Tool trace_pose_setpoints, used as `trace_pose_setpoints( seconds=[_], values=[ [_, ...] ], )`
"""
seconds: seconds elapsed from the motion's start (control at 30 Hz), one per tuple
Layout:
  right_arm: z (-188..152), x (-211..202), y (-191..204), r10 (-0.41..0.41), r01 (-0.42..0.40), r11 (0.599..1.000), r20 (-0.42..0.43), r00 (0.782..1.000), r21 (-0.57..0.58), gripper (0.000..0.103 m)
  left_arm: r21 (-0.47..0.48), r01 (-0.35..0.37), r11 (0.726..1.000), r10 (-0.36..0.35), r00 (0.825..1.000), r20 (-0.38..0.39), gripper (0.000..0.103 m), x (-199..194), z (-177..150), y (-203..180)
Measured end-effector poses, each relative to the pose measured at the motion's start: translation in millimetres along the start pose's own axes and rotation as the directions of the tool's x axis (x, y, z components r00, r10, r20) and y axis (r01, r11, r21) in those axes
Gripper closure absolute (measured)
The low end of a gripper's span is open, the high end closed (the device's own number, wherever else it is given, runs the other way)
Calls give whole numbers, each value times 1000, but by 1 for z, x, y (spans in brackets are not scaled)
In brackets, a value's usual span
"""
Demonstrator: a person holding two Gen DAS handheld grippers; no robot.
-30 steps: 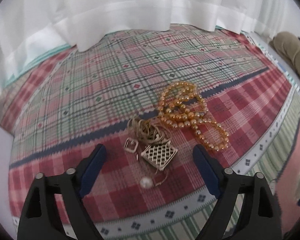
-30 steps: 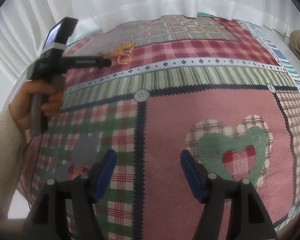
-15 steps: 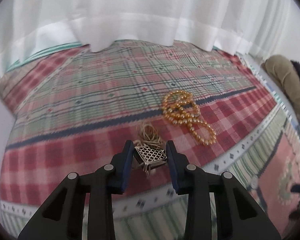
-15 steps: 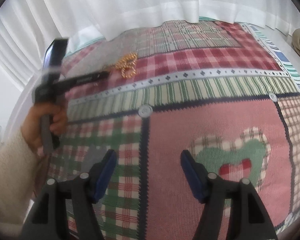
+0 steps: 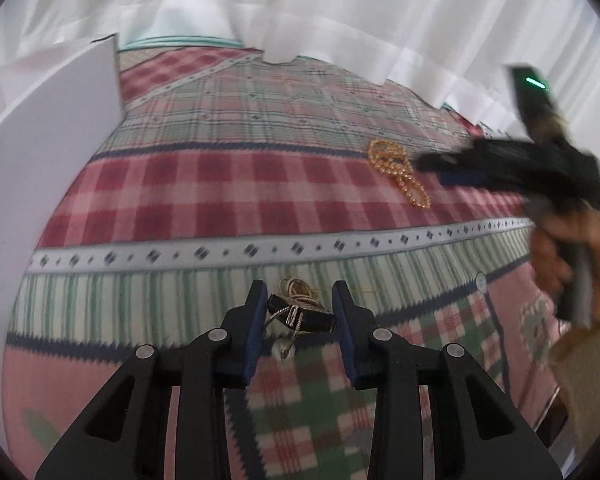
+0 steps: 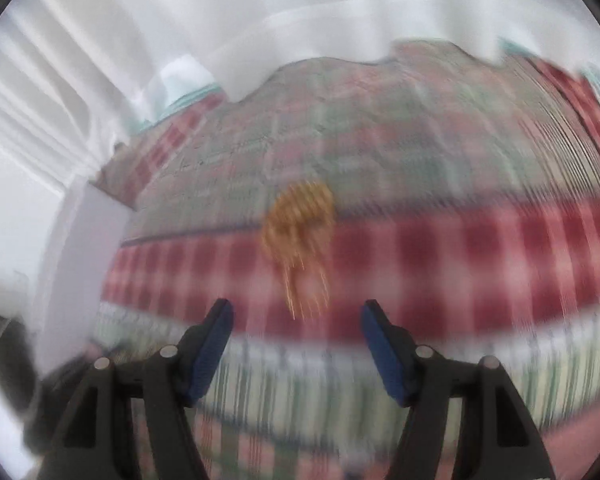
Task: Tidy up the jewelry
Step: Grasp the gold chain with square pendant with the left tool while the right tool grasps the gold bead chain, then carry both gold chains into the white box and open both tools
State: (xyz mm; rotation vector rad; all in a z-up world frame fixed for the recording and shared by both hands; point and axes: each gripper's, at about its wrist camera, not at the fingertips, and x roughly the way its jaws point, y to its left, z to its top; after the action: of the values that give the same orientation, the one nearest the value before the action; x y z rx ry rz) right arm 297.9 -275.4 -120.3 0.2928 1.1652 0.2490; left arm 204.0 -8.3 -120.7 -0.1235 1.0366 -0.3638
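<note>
Patchwork cloth in red, green and pink plaid, one spread [image 5: 228, 184], is seen covering the whole surface under both cameras, with white curtains [image 5: 340, 8] hung behind it and one white panel [image 5: 48, 128] stood at its left edge. Two hand-held grippers are counted. In the left wrist view the left gripper [image 5: 300, 312] is seen pinching one tangle of jewelry, a flat dark metal pendant with a pale gold chain bunched behind it [image 5: 300, 314], which is held clear of the cloth above the green-striped band; a few loose ends of chain and one small pale bead are seen dangling below the pads. At the right of the same view the right gripper [image 5: 440, 166] is carried by one hand [image 5: 572, 264], its tips reaching close to one string of amber-gold beads [image 5: 400, 176] that is left lying in loops on the red checked band near the dark zigzag seam. In the heavily blurred right wrist view the right gripper [image 6: 296, 320] is shown with its two blue pads [image 6: 214, 344] spread wide and nothing between them, and the same beads [image 6: 300, 224] are made out just ahead of the tips.
</note>
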Motion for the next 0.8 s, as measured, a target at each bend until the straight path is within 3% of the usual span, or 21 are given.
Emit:
trace_pose_setpoints(
  seconds=[0.17, 0.23, 0.3, 0.4, 0.6, 0.8],
  values=[
    [32, 54, 31, -145, 140, 988, -66, 987, -72, 33, -19, 1, 1000, -1, 1000, 0, 70, -11, -6, 9],
    [34, 60, 42, -227, 219, 968, -54, 972, -124, 41, -19, -5, 1000, 5, 1000, 1, 70, -15, -8, 12],
    [31, 57, 43, -263, 256, 959, -40, 964, -124, 81, -22, -5, 1000, 6, 1000, 7, 70, -20, -9, 14],
    [29, 47, 31, -200, 196, 978, -67, 977, -65, 95, -34, 0, 999, 1, 1000, 20, 70, -33, -10, 18],
    [14, -14, 16, -75, 75, 997, 3, 997, -6, 95, -72, 14, 997, -10, 998, 66, 70, -76, -7, 30],
    [0, -80, 48, 11, -5, 996, 63, 998, -92, 95, -129, 41, 991, -28, 994, 105, 70, -129, -8, 47]
  ],
)
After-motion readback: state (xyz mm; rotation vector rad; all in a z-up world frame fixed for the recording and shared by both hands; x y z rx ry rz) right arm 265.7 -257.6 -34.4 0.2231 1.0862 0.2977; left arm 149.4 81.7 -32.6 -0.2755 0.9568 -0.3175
